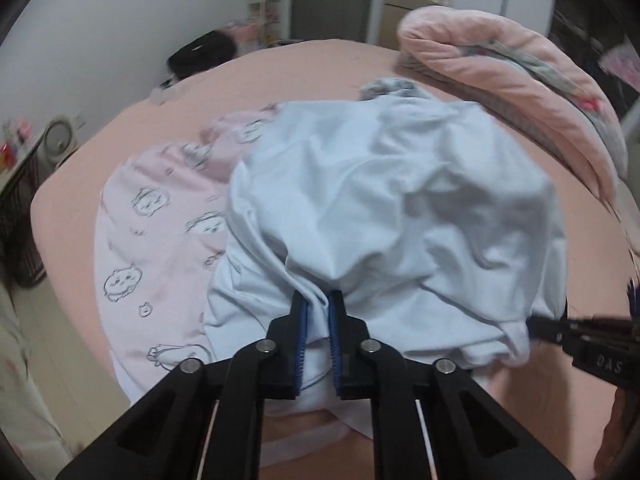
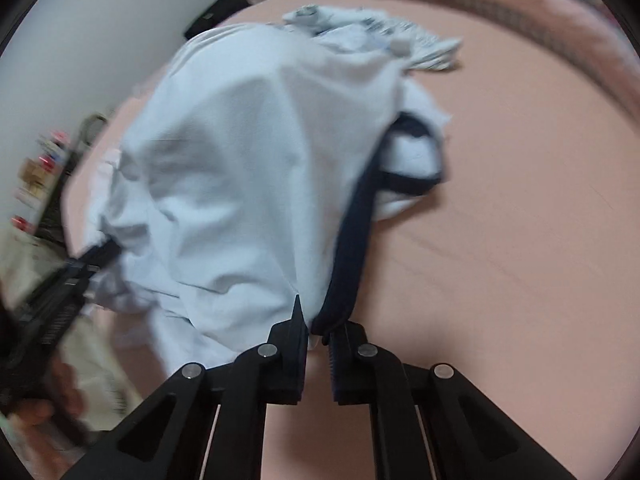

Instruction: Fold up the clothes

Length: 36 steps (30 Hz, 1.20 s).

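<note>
Both grippers pinch the pale blue garment (image 1: 392, 200) over the pink bed (image 2: 520, 200): the left gripper (image 1: 318, 304) clamps a gathered fold, and the right gripper (image 2: 318, 324) grips its navy-trimmed edge. The cloth bunches between them, partly covering a pink printed garment (image 1: 160, 240) lying flat on the bed.

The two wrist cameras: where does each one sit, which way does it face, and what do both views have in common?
Left wrist view: sits behind the left gripper, facing across the pink bed toward the far wall; its fingers pinch the pale blue garment. The right gripper shows at the right edge.
Right wrist view: sits behind the right gripper, facing along the bed; it grips the garment at its dark trim. The left gripper and a hand show at lower left.
Shared: the same blue garment, the bed, both grippers.
</note>
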Motion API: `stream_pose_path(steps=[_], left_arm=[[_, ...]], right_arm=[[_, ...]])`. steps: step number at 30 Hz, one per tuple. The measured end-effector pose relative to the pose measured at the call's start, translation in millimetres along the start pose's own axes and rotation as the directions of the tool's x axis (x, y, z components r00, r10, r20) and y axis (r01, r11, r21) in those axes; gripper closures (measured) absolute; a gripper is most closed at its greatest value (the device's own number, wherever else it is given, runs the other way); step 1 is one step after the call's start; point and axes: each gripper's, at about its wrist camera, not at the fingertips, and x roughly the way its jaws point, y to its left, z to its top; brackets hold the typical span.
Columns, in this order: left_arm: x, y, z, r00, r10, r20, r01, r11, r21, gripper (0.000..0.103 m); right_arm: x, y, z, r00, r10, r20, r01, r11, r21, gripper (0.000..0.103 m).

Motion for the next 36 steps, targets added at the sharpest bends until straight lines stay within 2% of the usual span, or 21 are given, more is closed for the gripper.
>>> stream_pose_path(steps=[3, 6, 12, 17, 23, 27, 31, 34, 35, 36], left_arm=[[-17, -11, -6, 1.000, -0.024, 0.003, 0.024, 0.999, 0.035, 0.096], [-32, -37, -10, 0.997, -0.072, -0.002, 0.072, 0.994, 0.085, 0.096], [-62, -91, -19, 0.985, -0.170, -0.020, 0.171, 0.968, 0.182, 0.096], [-87, -136, -25, 0.968, -0.249, -0.042, 0.251, 0.932, 0.260, 0.097], [-110, -223, -67, 0.936, -0.331, -0.117, 0.351, 0.863, 0.363, 0.097], [-116, -280, -106, 0.897, -0.385, -0.217, 0.442, 0.806, 0.394, 0.097], [-126, -322, -136, 0.851, -0.433, -0.299, 0.523, 0.753, 0.399, 0.097], [-134, -353, -158, 0.810, -0.463, -0.359, 0.582, 0.710, 0.396, 0.097], [-136, -364, -165, 0.796, -0.473, -0.379, 0.601, 0.695, 0.395, 0.097], [-137, -373, -171, 0.772, -0.495, -0.399, 0.630, 0.681, 0.374, 0.096]], right_arm=[[-19, -14, -5, 1.000, -0.023, 0.021, 0.022, 1.000, 0.021, 0.097], [-43, -25, -14, 0.997, -0.058, 0.059, 0.057, 0.998, 0.008, 0.097], [-96, -56, -49, 0.989, -0.085, 0.122, 0.081, 0.996, 0.031, 0.098], [-132, -103, -82, 0.986, -0.082, 0.145, 0.066, 0.992, 0.110, 0.098], [-190, -162, -138, 0.981, -0.089, 0.172, 0.054, 0.979, 0.198, 0.098], [-221, -206, -184, 0.975, -0.122, 0.186, 0.066, 0.958, 0.280, 0.098], [-259, -246, -234, 0.966, -0.149, 0.212, 0.065, 0.932, 0.357, 0.098], [-299, -272, -270, 0.951, -0.196, 0.239, 0.093, 0.919, 0.384, 0.100], [-307, -279, -280, 0.952, -0.189, 0.240, 0.086, 0.919, 0.385, 0.100], [-313, -284, -289, 0.957, -0.171, 0.236, 0.070, 0.921, 0.384, 0.100]])
